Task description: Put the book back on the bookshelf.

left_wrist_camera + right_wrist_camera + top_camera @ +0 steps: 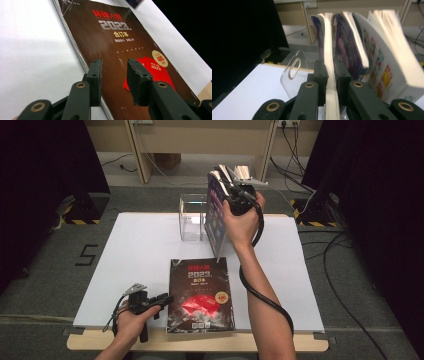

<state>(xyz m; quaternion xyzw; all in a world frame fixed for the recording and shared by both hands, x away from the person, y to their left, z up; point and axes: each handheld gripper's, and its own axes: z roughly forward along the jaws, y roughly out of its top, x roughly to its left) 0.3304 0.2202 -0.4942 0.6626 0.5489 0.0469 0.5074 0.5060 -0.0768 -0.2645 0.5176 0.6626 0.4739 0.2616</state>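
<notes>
2 hand-held grippers I run: right hand-held gripper (329, 75) clenched on an upright book (216, 212) beside the clear box (192, 217), left hand-held gripper (113, 75) released over the dark magazine (201, 295).

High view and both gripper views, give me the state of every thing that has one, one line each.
Right gripper: shut on purple book, raised above the table.
Purple book: upright, lifted, clamped by its edge.
Other books: upright beside it.
Clear acrylic holder: upright on the white board.
Left gripper: open, jaws over the cover, gripping nothing.
Dark 2023 magazine: flat, closed, cover up.
</notes>
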